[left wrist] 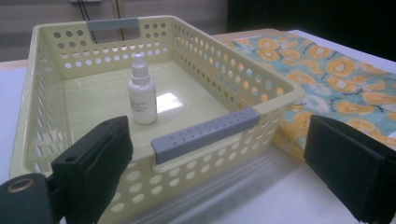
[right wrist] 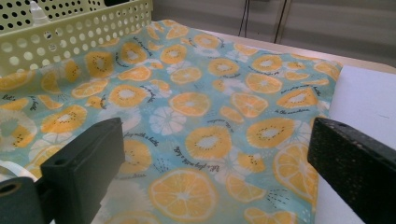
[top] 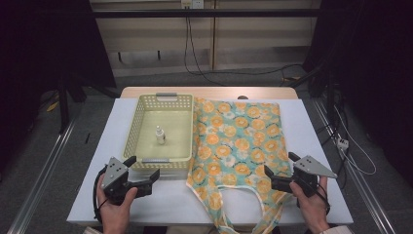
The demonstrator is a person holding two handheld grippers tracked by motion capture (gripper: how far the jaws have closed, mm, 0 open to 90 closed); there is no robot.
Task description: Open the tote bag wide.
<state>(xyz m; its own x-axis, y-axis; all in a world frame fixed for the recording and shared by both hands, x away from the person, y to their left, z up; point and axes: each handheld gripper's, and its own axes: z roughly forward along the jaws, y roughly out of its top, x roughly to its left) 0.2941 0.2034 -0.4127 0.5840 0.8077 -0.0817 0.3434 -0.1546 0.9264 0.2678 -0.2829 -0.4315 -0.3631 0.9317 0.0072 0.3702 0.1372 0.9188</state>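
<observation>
Both grippers stand wide open and empty: the left gripper (top: 144,174) just before the basket (top: 140,108), the right gripper (top: 279,170) seemingly over the bag (top: 237,141) beside the basket.

high view: above, facing forward-down | left gripper view: close on basket (left wrist: 205,70) | right gripper view: close on bag (right wrist: 205,116) | shared: both

One dropper bottle (top: 159,135) stands inside one yellow perforated basket (top: 131,127); one orange-slice-print tote bag (top: 238,141) lies just beside that basket.
</observation>
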